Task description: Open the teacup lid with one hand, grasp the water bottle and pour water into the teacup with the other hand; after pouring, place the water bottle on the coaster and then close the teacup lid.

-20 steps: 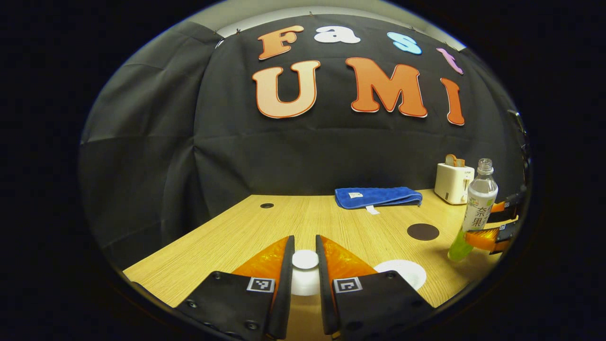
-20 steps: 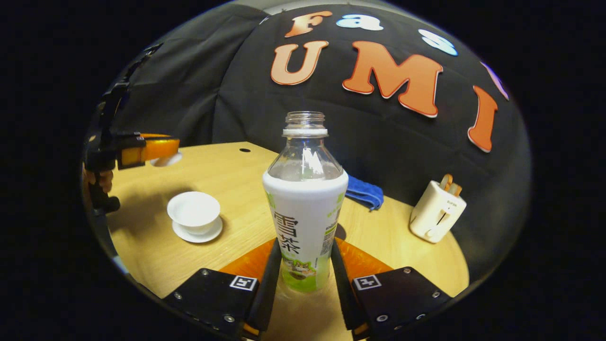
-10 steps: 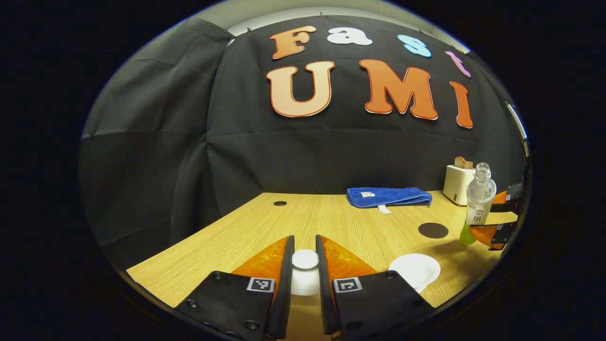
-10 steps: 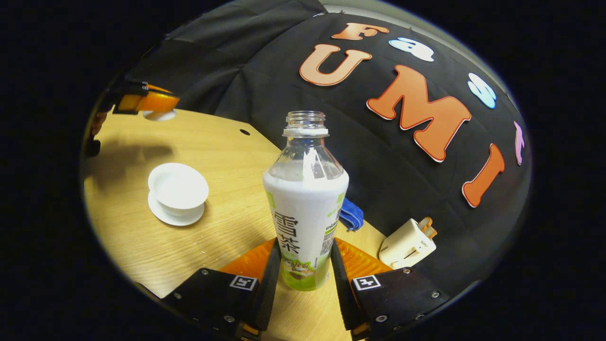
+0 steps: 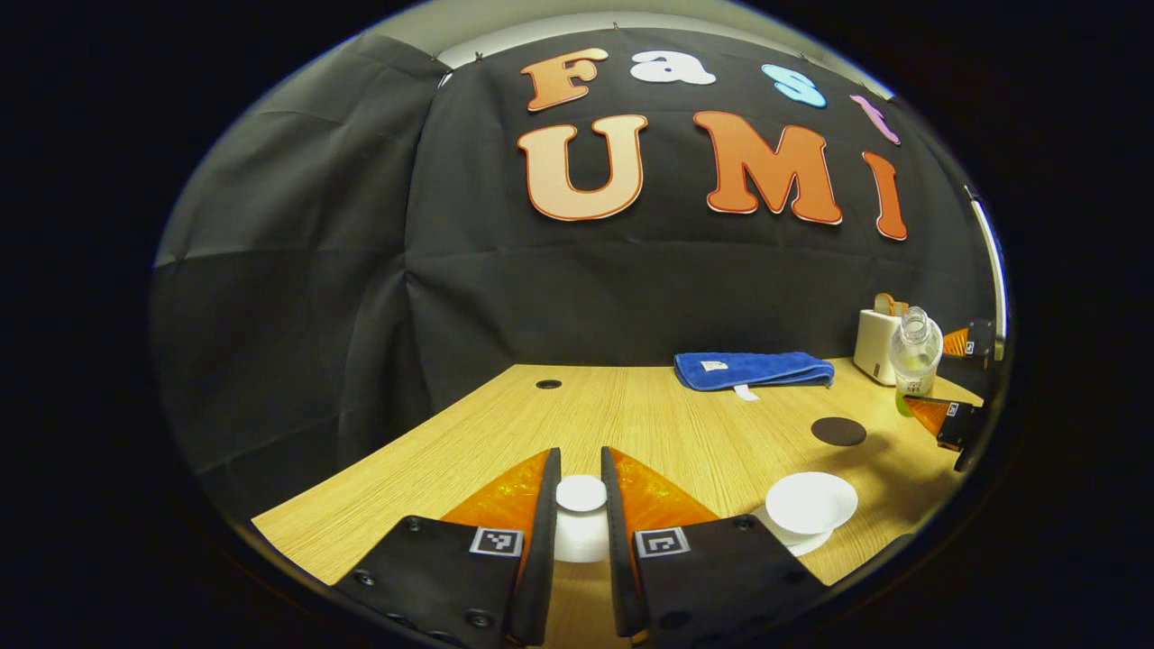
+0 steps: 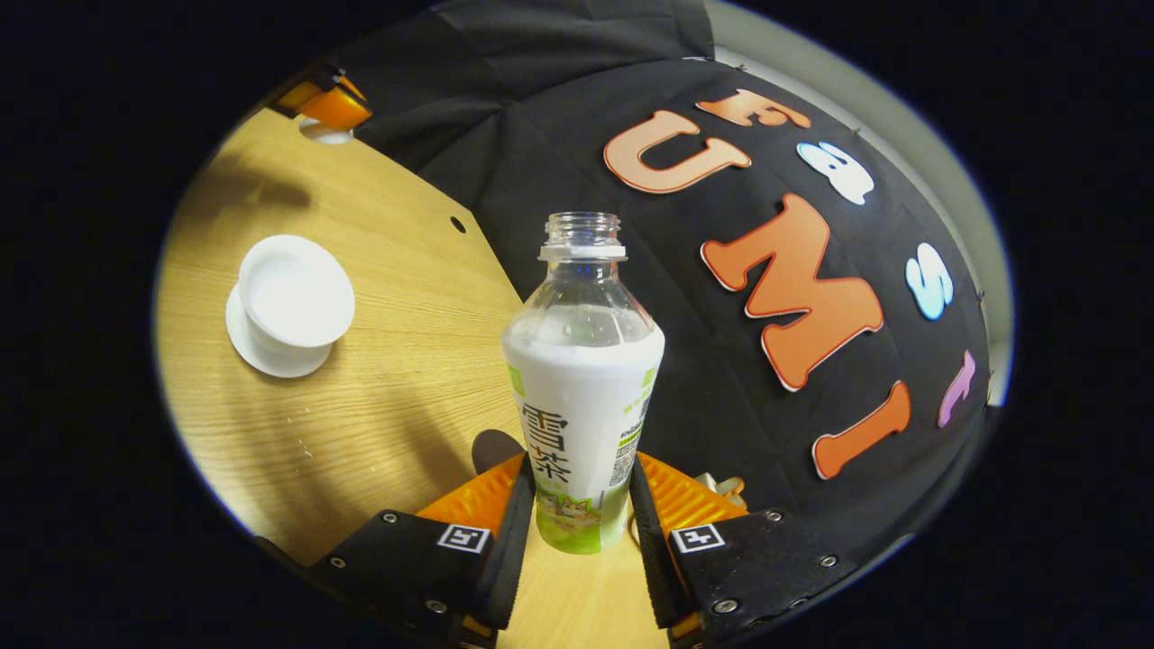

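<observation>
White lid [image 5: 581, 494] is held by its knob in the L gripper [image 5: 579, 505], both fingers clamped on it, lifted off to the side above the table [image 5: 631, 424]. Bottle [image 6: 581, 379] is clamped low on its body in the R gripper [image 6: 577, 514]; cap is off, neck open. In the right gripper view the table is seen steeply canted, so the bottle is judged to be tipping toward the cup [image 6: 296, 293]. Cup sits open on its saucer [image 6: 270, 347], well apart from the bottle mouth. Coaster [image 5: 838, 431] lies beyond the cup, between it & the toaster [image 5: 879, 338]; blue cloth [image 5: 753, 370] at the back.

Step in hand, judged: bring bottle over & pour. To do it well:
- mouth to be carried over cup centre before more tilt is added, else spill on wood
- tilt to be raised slowly; liquid level is high, flow will start early
- grip is low, so top-heavy swing is to be expected; wrist kept steady
- lid to be kept clear of the pour path, w/o loosening the pinch
</observation>
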A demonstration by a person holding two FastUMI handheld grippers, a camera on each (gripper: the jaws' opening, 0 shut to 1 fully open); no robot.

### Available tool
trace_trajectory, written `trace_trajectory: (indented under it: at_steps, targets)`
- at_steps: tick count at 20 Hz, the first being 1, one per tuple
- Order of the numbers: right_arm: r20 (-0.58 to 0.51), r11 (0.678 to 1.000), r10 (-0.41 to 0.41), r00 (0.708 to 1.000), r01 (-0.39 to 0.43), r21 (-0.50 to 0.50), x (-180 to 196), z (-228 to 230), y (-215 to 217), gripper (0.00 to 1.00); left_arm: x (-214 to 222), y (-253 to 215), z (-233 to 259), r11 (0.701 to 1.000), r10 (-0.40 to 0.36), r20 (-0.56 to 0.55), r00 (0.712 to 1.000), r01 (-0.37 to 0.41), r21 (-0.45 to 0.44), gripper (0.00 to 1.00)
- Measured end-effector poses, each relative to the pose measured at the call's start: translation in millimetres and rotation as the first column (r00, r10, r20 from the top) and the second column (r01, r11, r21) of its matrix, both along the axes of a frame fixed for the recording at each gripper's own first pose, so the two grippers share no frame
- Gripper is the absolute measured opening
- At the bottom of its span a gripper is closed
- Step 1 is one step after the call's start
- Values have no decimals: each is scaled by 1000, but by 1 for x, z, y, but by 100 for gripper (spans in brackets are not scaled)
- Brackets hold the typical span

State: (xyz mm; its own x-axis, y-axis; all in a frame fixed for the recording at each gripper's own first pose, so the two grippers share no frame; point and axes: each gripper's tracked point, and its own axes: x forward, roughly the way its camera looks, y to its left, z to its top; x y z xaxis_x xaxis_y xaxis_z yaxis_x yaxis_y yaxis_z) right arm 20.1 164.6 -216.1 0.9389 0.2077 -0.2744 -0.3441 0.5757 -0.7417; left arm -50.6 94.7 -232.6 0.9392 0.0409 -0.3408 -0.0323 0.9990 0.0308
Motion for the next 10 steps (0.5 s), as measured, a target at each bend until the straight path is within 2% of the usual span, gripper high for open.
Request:
trace_trajectory:
  at_steps: [6,10]
  targets:
    - [74,985,101,992,-90,-145,4,-1,21,59,-3,9,-4,1000,14,-7,1000,-14,-6,31]
    - [117,965,138,984,-107,-238,6,-2,22,59,-5,14,-6,1000,17,-9,1000,-17,5,31]
